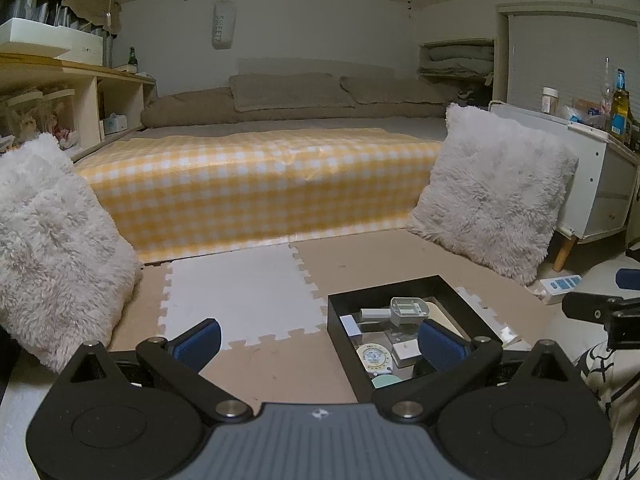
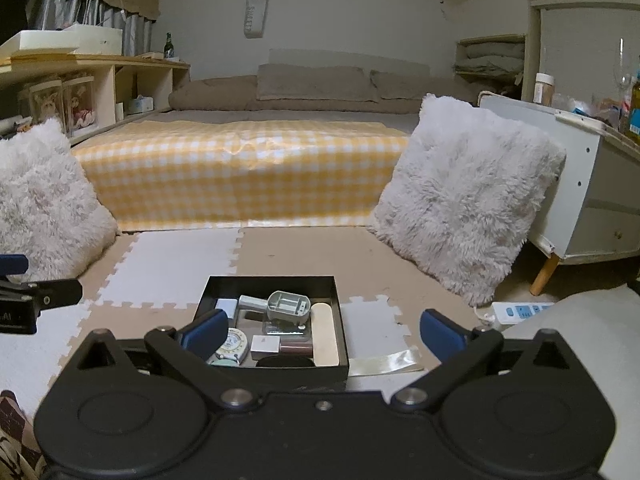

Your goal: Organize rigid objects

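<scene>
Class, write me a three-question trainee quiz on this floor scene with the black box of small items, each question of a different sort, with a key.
1. True or false: the black box stands on the foam floor mat.
2. Multiple choice: the right hand-held gripper is A) open and empty, B) shut on the round dial, C) shut on a fluffy pillow.
3. Fill in: the bed cover is checked white and ____.

Key: 1 true; 2 A; 3 yellow.

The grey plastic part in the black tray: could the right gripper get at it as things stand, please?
Probably yes: the right gripper is open, the tray has no lid, and the grey part lies on top, uncovered.
</scene>
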Tool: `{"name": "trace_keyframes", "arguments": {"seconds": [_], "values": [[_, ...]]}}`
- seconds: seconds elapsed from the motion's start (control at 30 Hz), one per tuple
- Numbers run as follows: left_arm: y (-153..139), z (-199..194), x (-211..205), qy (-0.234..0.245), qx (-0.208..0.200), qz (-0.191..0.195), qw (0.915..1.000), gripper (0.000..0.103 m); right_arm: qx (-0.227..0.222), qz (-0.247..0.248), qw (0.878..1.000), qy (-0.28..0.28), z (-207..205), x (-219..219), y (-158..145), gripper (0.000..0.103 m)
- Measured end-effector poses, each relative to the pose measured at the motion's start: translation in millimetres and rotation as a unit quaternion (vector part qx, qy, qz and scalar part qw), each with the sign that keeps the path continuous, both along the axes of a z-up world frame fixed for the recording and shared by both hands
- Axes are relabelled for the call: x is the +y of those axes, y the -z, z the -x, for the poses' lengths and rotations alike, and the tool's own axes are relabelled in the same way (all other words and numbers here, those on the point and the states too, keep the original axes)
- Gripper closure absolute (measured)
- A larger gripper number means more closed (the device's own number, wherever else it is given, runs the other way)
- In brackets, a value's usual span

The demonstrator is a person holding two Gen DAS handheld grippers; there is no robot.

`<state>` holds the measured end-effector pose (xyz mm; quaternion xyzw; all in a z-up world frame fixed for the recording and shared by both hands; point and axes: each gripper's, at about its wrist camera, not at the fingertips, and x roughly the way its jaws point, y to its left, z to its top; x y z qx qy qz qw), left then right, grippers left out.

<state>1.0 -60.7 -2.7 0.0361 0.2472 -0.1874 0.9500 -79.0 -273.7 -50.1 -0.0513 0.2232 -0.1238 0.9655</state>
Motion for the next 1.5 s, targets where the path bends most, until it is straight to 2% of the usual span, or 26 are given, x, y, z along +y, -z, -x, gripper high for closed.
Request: {"name": "trace_keyframes", "arguments": {"seconds": [1.5], "values": [[2.3, 0.1, 0.9, 0.002, 0.003, -0.003, 1.0, 0.0, 0.0, 0.007, 1.0, -0.001, 0.4, 3.9, -0.3, 0.0]]}}
